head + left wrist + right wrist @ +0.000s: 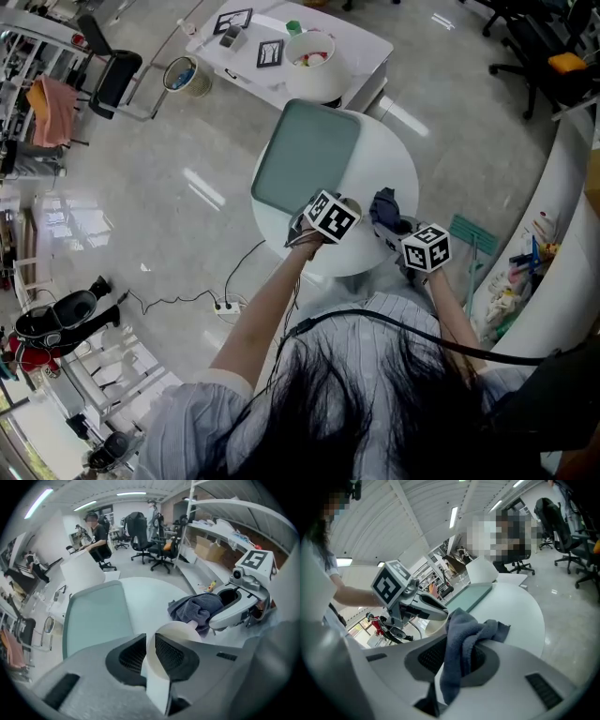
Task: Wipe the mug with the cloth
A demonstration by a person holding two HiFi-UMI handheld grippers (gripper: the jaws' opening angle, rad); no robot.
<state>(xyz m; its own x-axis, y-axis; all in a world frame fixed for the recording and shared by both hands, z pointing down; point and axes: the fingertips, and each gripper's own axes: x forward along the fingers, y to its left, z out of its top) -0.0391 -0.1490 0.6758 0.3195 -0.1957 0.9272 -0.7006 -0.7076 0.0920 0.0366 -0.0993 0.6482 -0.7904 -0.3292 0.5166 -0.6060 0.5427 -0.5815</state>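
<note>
Wiping looks to be the step in hand. Nearest, the left tool is clamped on the wall of the white mug, holding it at the near edge of the round white table. Just beyond the rim, the right tool is closed on the grey-blue cloth, which is bunched against the mug. The next move probably calls for rubbing the cloth round the rim against a firm left grip. Farther off lies a teal tray.

No legible text, brand or number found. Coded square markers only, unreadable as words: on the left gripper cube and the right gripper cube. Two framed marker cards lie at twelve o'clock.
</note>
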